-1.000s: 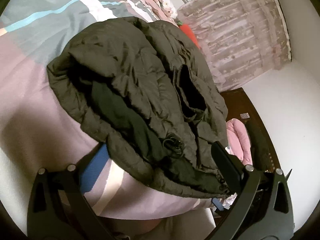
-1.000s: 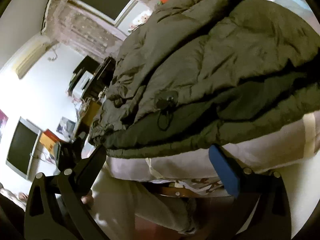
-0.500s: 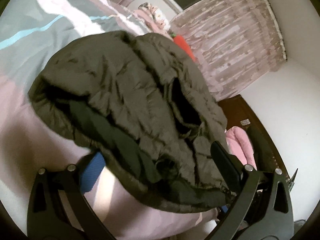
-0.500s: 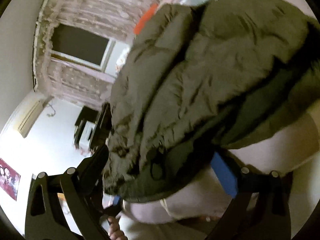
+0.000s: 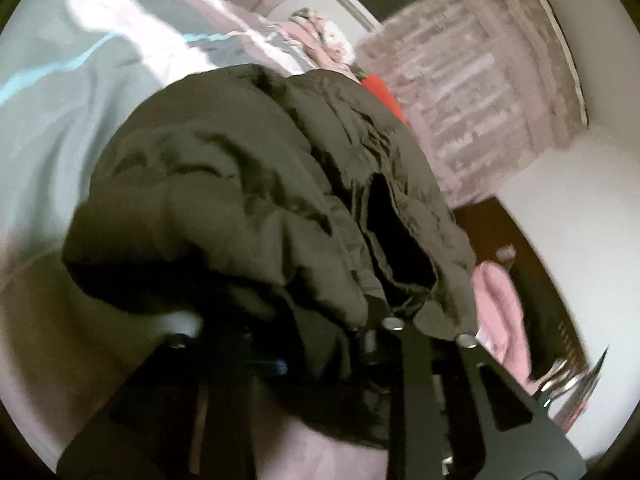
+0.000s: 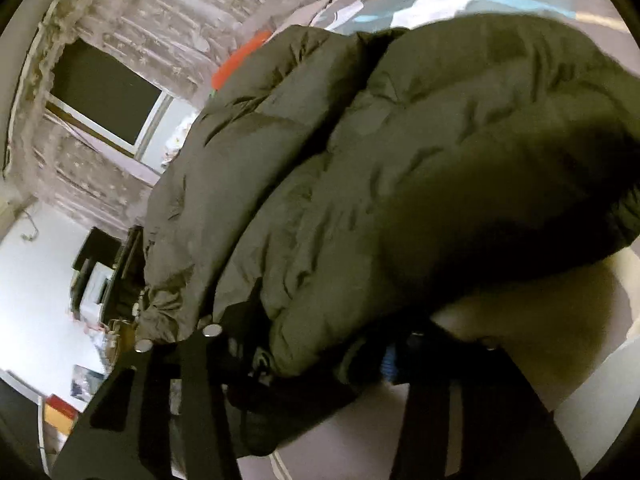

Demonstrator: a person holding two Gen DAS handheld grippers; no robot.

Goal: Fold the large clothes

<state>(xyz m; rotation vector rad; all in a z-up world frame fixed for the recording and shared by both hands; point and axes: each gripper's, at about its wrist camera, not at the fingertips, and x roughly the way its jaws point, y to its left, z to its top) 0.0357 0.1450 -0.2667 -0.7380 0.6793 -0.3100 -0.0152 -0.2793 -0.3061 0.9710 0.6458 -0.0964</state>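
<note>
1. On the bed (image 5: 72, 92), near its edge, the dark puffer jacket (image 5: 240, 184) is lying bunched into a thick bundle.
2. Both claws are biting into the near hem: the left claw (image 5: 320, 356) is pinching dark folds, and the right claw (image 6: 320, 356) is doing likewise.
3. Doing this well probably means lifting both together, level, so the slippery padding is not sliding out.
4. Carrying the hem evenly toward the far side should be keeping the fold square.

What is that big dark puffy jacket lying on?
The jacket lies on a bed cover with pink, grey and blue patches. The part directly beneath is hidden. Both grippers have their fingers buried in its near edge.
</note>
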